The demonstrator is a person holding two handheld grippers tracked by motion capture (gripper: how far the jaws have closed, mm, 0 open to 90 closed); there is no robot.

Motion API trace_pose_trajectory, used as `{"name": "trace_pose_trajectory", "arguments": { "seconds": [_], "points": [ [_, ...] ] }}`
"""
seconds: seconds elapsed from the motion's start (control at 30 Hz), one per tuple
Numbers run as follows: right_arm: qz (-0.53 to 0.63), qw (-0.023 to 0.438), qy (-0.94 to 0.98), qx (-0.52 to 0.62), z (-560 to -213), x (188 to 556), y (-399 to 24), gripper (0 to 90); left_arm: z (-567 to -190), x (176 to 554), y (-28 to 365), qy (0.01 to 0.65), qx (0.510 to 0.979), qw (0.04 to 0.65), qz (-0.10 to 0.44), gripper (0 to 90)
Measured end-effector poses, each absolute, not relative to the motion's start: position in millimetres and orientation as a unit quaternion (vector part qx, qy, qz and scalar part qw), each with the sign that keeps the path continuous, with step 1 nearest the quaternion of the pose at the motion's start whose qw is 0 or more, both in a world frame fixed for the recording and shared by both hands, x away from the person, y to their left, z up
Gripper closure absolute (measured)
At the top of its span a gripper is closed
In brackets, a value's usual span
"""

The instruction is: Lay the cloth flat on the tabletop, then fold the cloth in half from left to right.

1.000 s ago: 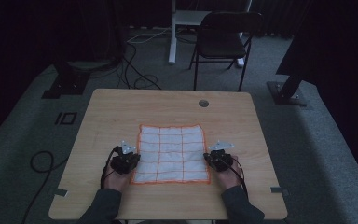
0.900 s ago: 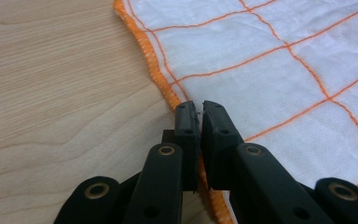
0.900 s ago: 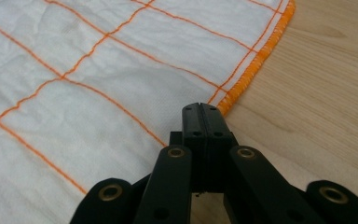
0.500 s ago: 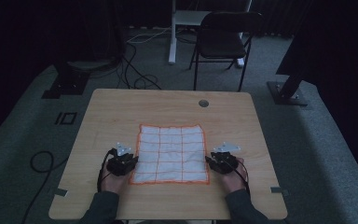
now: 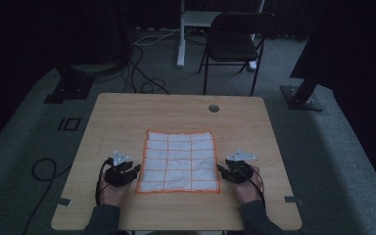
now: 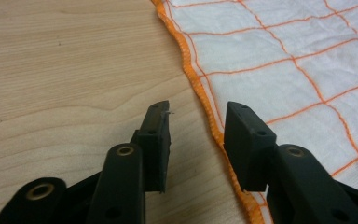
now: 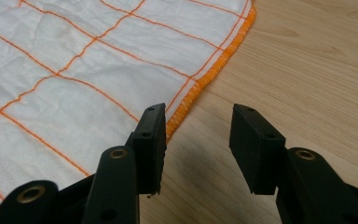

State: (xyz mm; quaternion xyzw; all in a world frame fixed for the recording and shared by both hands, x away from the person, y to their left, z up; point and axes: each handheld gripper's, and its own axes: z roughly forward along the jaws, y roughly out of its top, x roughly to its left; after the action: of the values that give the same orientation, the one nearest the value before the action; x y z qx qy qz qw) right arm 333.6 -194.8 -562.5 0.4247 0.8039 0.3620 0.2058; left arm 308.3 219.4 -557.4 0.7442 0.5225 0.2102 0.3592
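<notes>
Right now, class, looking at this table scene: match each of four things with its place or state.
1 cloth
2 left gripper
3 chair
4 hole

a on the floor beyond the table
b open, beside the cloth's left edge
c lying flat mid-table
d in the tabletop near its far edge

Pairs: 1-c, 2-b, 3-a, 4-d

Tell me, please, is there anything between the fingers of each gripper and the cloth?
Nothing visible is. The cloth lies flat on the table. The left gripper has just been opening; its fingers straddle the orange hem without pressing it. The right gripper, also just opening, has bare wood in its gap, the hem beside its left finger.
</notes>
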Motion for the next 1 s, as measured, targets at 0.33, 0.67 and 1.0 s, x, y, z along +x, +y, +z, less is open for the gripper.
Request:
{"name": "trace_pose_trajectory", "arguments": {
  "seconds": [0.33, 0.67, 1.0],
  "points": [
    [0.362, 0.204, 0.803, 0.426, -563.9, 334.7, -193.9, 54.8, -554.4, 314.6, 216.7, 0.518, 0.745, 0.364, 0.208, 60.7],
    [0.356, 0.203, 0.805, 0.428, -564.1, 337.6, -195.8, 55.0, -554.2, 334.7, 222.4, 0.532, 0.739, 0.364, 0.196, 61.3],
    [0.36, 0.203, 0.804, 0.426, -563.4, 336.3, -195.4, 55.0, -559.9, 353.0, 210.7, 0.537, 0.738, 0.365, 0.184, 61.4]
  ]
}}
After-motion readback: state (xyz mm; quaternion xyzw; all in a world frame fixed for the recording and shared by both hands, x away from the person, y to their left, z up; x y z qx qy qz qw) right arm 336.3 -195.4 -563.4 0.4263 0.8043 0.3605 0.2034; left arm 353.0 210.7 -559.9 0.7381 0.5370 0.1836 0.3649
